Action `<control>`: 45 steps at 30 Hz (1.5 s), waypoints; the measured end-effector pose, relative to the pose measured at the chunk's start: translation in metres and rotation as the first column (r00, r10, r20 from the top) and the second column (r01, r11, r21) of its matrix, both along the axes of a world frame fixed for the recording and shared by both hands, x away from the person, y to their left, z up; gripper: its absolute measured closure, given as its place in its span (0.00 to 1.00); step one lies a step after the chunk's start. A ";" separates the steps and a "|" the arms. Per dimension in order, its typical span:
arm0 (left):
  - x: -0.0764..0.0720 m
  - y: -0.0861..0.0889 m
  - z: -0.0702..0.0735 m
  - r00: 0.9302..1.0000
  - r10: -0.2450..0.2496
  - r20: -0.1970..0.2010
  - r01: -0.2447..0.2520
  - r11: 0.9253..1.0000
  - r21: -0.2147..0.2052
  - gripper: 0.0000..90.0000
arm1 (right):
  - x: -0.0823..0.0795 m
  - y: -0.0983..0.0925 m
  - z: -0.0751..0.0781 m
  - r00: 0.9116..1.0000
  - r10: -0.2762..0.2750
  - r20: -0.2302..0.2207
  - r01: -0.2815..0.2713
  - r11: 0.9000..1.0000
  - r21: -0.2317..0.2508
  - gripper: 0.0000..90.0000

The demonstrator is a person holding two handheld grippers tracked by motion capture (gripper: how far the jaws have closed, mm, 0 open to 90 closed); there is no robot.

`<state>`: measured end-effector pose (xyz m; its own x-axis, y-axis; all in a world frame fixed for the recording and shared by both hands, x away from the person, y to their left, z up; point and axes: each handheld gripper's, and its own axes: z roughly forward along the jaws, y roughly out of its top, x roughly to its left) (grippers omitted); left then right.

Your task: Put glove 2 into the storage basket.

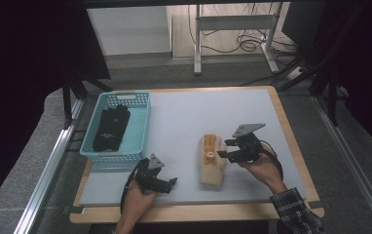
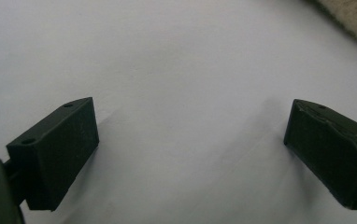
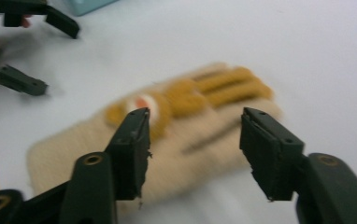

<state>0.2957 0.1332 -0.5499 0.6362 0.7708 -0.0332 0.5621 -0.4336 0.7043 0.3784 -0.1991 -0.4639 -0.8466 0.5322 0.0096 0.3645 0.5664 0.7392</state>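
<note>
A beige knitted glove (image 1: 209,163) with orange-yellow fingers lies flat on the white table top, fingers pointing away from me. My right gripper (image 1: 223,148) hovers at the glove's right edge. In the right gripper view its jaws (image 3: 195,149) stand apart over the glove's palm (image 3: 186,154), and nothing is pinched between them. My left gripper (image 1: 171,184) rests low near the front left of the table, left of the glove. Its jaws are wide open over bare table (image 2: 190,140), and a corner of the glove (image 2: 349,16) lies just beyond them.
A light blue plastic basket (image 1: 140,129) stands at the table's left side with a black glove (image 1: 111,127) inside. The table's wooden rim (image 1: 189,212) runs along the front. The left gripper (image 3: 57,58) appears far off in the right gripper view.
</note>
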 end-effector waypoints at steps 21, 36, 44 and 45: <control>0.000 0.000 0.000 1.000 -0.001 0.000 0.001 1.000 0.002 0.04 | -0.036 -0.002 -0.060 0.997 0.016 -0.076 -0.019 0.999 -0.049 0.98; 0.000 0.000 0.000 1.000 -0.001 -0.001 0.001 1.000 0.003 0.04 | -0.034 0.045 -0.065 0.997 0.055 -0.060 -0.057 0.998 -0.023 0.98; 0.000 0.000 0.000 1.000 0.000 -0.001 0.000 1.000 0.002 0.04 | -0.027 0.068 -0.068 0.998 0.053 -0.039 -0.054 0.998 -0.014 0.97; 0.000 0.000 0.000 1.000 0.000 -0.001 0.000 1.000 0.002 0.04 | -0.027 0.070 -0.069 0.998 0.052 -0.034 -0.053 0.999 -0.012 0.97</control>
